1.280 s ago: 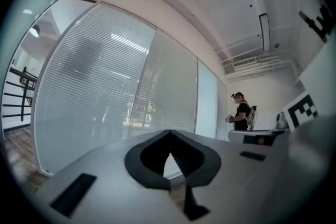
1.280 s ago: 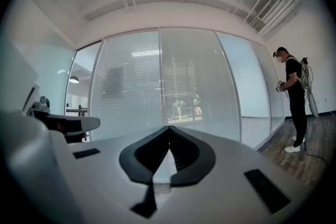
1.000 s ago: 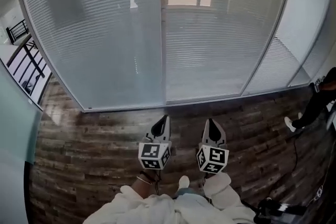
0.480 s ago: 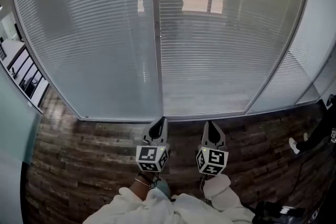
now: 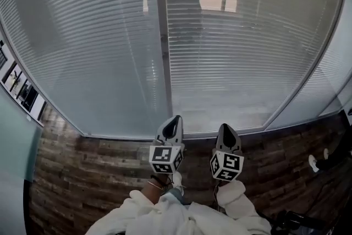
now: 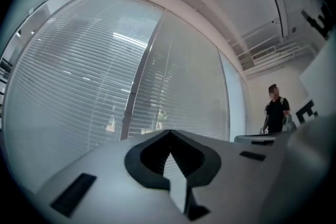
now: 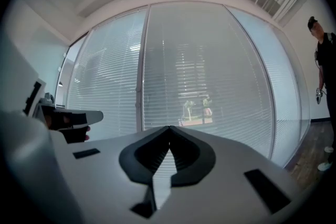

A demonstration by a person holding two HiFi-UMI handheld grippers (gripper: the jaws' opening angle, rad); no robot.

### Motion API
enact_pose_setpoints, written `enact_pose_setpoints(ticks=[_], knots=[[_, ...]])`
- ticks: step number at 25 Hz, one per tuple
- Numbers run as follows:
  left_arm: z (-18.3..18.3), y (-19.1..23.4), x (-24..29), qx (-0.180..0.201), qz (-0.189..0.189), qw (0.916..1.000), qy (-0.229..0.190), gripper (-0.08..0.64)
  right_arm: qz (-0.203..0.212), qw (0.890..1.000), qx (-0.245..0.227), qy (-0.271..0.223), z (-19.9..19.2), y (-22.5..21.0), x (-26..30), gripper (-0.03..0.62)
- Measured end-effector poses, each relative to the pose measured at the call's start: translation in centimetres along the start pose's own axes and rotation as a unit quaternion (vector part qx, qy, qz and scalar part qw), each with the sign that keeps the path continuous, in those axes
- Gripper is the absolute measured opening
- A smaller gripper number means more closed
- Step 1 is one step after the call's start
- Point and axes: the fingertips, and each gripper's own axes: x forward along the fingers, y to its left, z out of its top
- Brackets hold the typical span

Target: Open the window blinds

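Head view is showing the person's two white sleeves (image 5: 165, 220) reaching forward over the dark wooden floor (image 5: 82, 173), each one carrying a gripper level toward the window. The left gripper (image 5: 176, 118) is pointing at the foot of the glass, and in the left gripper view (image 6: 169, 132) its jaws are lying clenched together at the tips with nothing between them. The right gripper (image 5: 226, 127) is riding just beside it, a little nearer the person, and the right gripper view (image 7: 169, 127) is showing its jaws pressed together at the tips as well, gripping nothing. Each one's marker cube is facing up, the left cube (image 5: 166, 158) and the right cube (image 5: 226, 165) sitting side by side. The window blinds (image 5: 93, 58) are hanging straight ahead of both grippers, apart from them, and are covering the panes from top to floor, with slats running across on both sides of the upright window post (image 5: 161, 36). Trees outside are showing faintly through the slats. Off to the right, another person (image 6: 275, 112) in dark clothes is standing well away from the window.
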Motion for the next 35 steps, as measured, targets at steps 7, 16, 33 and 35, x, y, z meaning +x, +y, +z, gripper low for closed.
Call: enact_pose_setpoints(ticks=[7, 16, 33, 35], knots=[[3.8, 7.1, 13.3, 0.017, 0.013, 0.9996, -0.017, 0.000, 0.000, 1.000, 0.001, -0.029, 4.0, 0.0, 14.6, 0.009], [4.0, 15.4, 21.2, 0.039, 0.148, 0.9881, -0.013, 0.046, 0.010, 1.000, 0.012, -0.006, 2.7, -1.4, 23.2, 0.009], [1.9, 19.9, 26.4, 0.072, 0.230, 0.9675, 0.077, 0.127, 0.030, 0.999, 0.024, -0.016, 0.6, -5.7, 26.0, 0.009], [2.0, 19.7, 26.5, 0.141, 0.228, 0.9586, 0.095, 0.126, 0.030, 0.999, 0.026, -0.016, 0.6, -5.9, 26.0, 0.009]])
